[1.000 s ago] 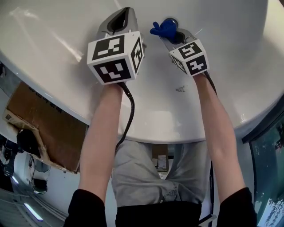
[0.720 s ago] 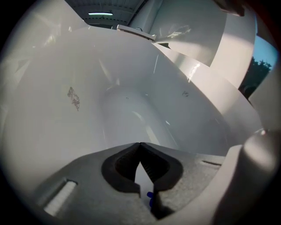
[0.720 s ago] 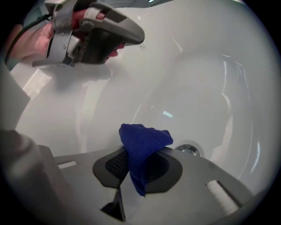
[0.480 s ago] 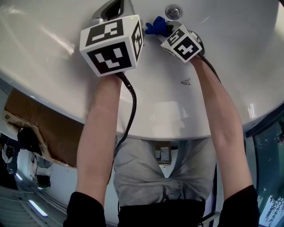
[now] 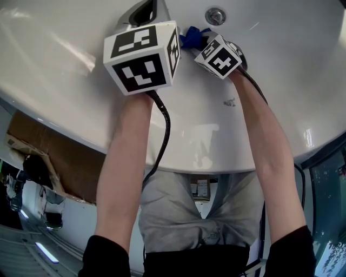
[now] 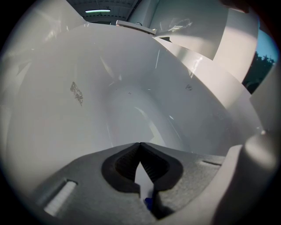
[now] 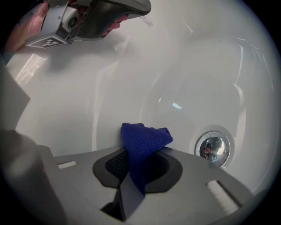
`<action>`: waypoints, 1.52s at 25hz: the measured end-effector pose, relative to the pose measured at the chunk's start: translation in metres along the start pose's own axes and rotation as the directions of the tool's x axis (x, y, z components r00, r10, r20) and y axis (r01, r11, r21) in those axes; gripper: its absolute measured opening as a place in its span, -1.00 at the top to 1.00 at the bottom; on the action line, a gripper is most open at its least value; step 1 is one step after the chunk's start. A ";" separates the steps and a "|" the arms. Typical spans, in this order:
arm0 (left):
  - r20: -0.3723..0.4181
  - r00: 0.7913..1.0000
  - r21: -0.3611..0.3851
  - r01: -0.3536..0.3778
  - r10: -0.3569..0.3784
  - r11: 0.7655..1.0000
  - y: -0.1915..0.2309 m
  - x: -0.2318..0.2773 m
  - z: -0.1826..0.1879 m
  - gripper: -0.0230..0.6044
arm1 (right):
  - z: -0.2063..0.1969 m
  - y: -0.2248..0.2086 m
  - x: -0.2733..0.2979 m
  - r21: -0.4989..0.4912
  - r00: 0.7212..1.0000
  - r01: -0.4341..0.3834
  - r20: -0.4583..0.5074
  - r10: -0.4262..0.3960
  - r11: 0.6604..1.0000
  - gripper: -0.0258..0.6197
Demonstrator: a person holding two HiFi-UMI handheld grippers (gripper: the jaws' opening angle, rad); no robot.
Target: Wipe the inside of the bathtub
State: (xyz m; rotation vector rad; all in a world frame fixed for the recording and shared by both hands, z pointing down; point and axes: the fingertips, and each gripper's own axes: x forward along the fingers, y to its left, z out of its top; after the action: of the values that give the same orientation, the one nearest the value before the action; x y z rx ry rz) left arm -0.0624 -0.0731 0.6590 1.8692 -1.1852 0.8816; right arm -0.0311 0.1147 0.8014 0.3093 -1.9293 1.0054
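The white bathtub (image 5: 281, 81) fills the head view, and both arms reach down into it. My right gripper (image 7: 141, 151) is shut on a blue cloth (image 7: 145, 137) that rests against the tub floor. In the head view the blue cloth (image 5: 190, 38) pokes out beyond the right gripper's cube (image 5: 219, 57), just left of the chrome drain (image 5: 215, 15). The drain (image 7: 213, 147) lies right of the cloth. My left gripper (image 6: 139, 145) is shut with nothing in it and hangs over the tub's inner wall (image 6: 131, 101), left of the right one.
A small dark mark (image 5: 231, 101) sits on the tub's near wall, and another smudge (image 6: 77, 93) is on the far wall. Brown cardboard (image 5: 59, 157) lies outside the tub's rim on the left. A dark-framed glass panel (image 5: 330, 184) stands at the right.
The right gripper has dragged the blue cloth off the drain, leftwards and slightly toward me, so the drain now shows. The left gripper stays shut and has shifted little.
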 end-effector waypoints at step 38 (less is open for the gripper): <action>-0.026 1.000 0.020 0.015 -0.015 1.000 -0.026 -0.038 -0.009 0.92 | 0.012 0.195 -0.132 -0.122 0.866 -0.495 0.010 0.499 0.860 0.69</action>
State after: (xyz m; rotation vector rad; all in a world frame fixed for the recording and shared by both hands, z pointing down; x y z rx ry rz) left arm -0.0525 -0.0415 0.6257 1.8746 -1.1492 0.9105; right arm -0.0760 0.2067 0.5886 -0.2585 -2.1479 1.2126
